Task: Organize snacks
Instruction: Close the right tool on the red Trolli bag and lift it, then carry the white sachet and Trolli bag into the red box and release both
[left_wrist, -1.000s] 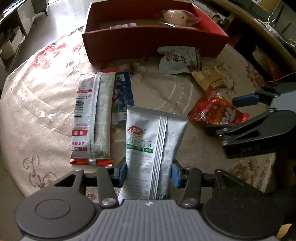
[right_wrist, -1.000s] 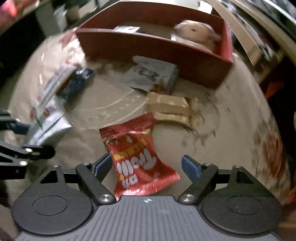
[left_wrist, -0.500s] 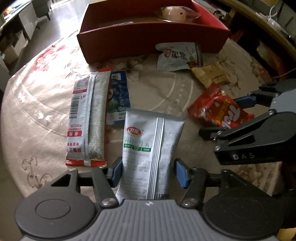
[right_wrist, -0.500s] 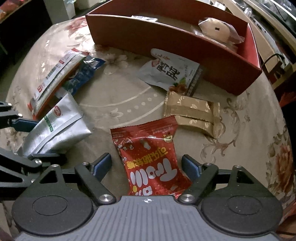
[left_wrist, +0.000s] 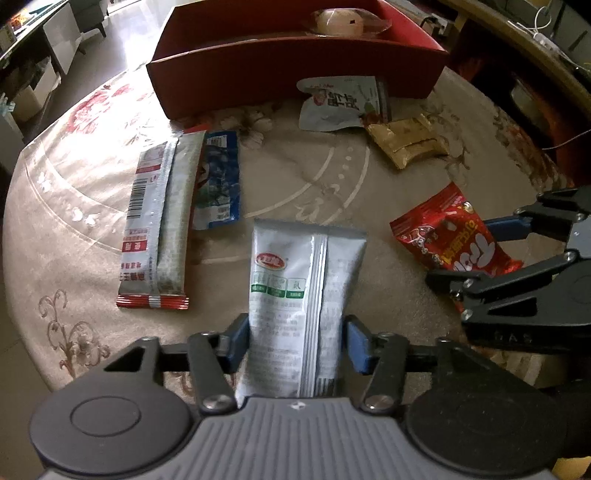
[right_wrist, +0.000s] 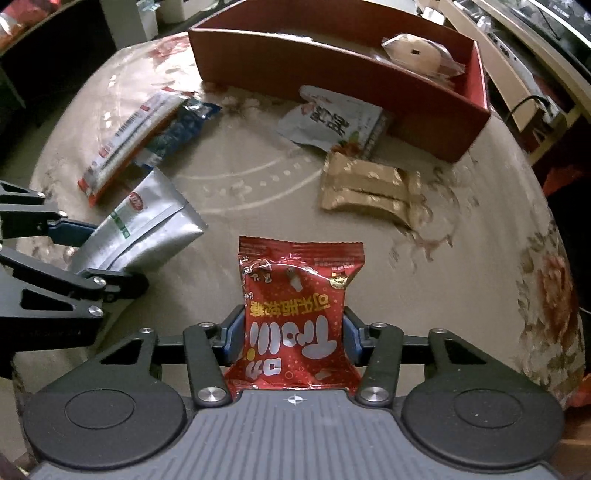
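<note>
Right gripper (right_wrist: 293, 334) has closed since half a second ago, fingers now pinching the red snack bag (right_wrist: 295, 314); left gripper (left_wrist: 297, 341) pinches the silver pouch (left_wrist: 295, 306). Both packets sit low over the desk (right_wrist: 258, 184). Risk: slick foil slipping before reaching the red box (right_wrist: 332, 70).

Box (left_wrist: 295, 70): top centre of the left wrist frame, a wrapped bun (left_wrist: 347, 22) inside at its upper right. Pouch (left_wrist: 340, 105): directly below the box, touching its wall. Biscuit pack (left_wrist: 410, 144): lower right of the pouch. Long sachet (left_wrist: 159, 221) and flat packet (left_wrist: 218, 177) (overlapping at one edge): left of centre. Silver bag (left_wrist: 295, 306): bottom centre. Candy bag (left_wrist: 454, 236): right edge. All rest on the table (left_wrist: 314, 184).
</note>
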